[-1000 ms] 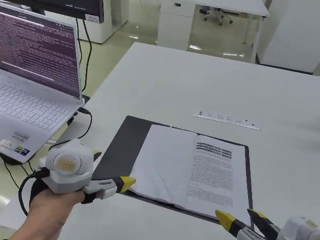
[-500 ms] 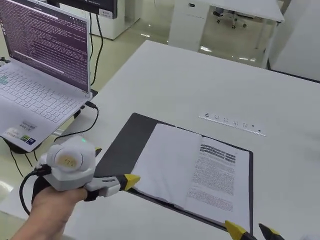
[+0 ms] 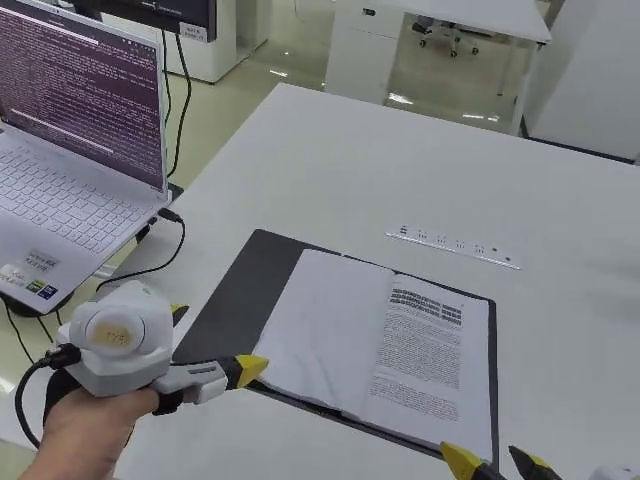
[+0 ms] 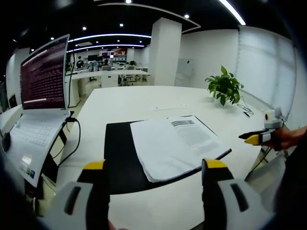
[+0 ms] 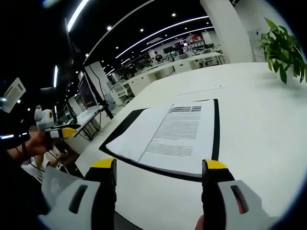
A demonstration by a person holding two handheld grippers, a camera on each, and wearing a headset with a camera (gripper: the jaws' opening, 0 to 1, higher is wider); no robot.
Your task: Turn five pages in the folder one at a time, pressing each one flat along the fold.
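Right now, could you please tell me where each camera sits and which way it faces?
Head view: on the headset, looking forward and down at the folder; a hand holding the left gripper shows.
Left gripper view: on the left gripper, facing across the folder from its laptop side; its open jaws show.
Right gripper view: on the right gripper, facing the folder's printed page; its open jaws show.
Shared: each gripper view catches the other gripper.

On my feeds everything's bright and sharp, ceiling strip lights (image 4: 231,11) overhead, soft shadows, gripper views warp hard at edges.
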